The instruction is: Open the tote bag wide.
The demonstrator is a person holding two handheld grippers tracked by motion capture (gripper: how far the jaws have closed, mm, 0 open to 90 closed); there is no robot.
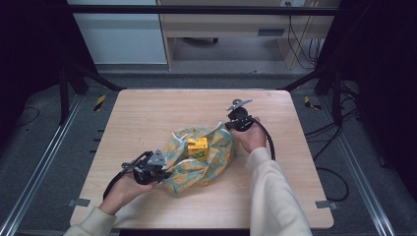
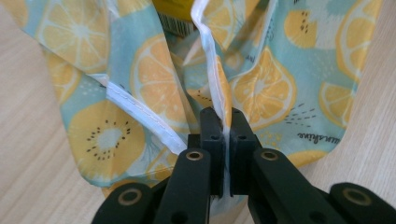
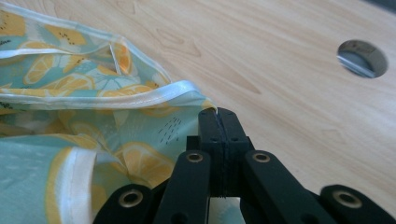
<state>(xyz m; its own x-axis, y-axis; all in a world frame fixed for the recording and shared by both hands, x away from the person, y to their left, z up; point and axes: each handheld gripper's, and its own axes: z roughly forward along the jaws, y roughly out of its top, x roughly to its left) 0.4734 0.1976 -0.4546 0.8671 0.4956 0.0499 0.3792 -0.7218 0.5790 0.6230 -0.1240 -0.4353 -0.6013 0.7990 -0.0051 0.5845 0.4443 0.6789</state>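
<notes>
I am pinching the white hem of the lemon-print bag [image 1: 199, 157] with both the left gripper [image 1: 164, 174] and right gripper [image 1: 227, 125], jaws clamped, bag lying mid-bench [image 1: 147, 113] around a yellow box [image 1: 197, 146].

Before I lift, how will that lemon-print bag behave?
Probably floppy: the lemon-print bag lies crumpled on the table. It will likely sag between the left claw and right claw. The yellow box inside may slide or tip.

Lemon-print cloth [image 1: 216, 162] on wooden table [image 1: 147, 118]
</notes>
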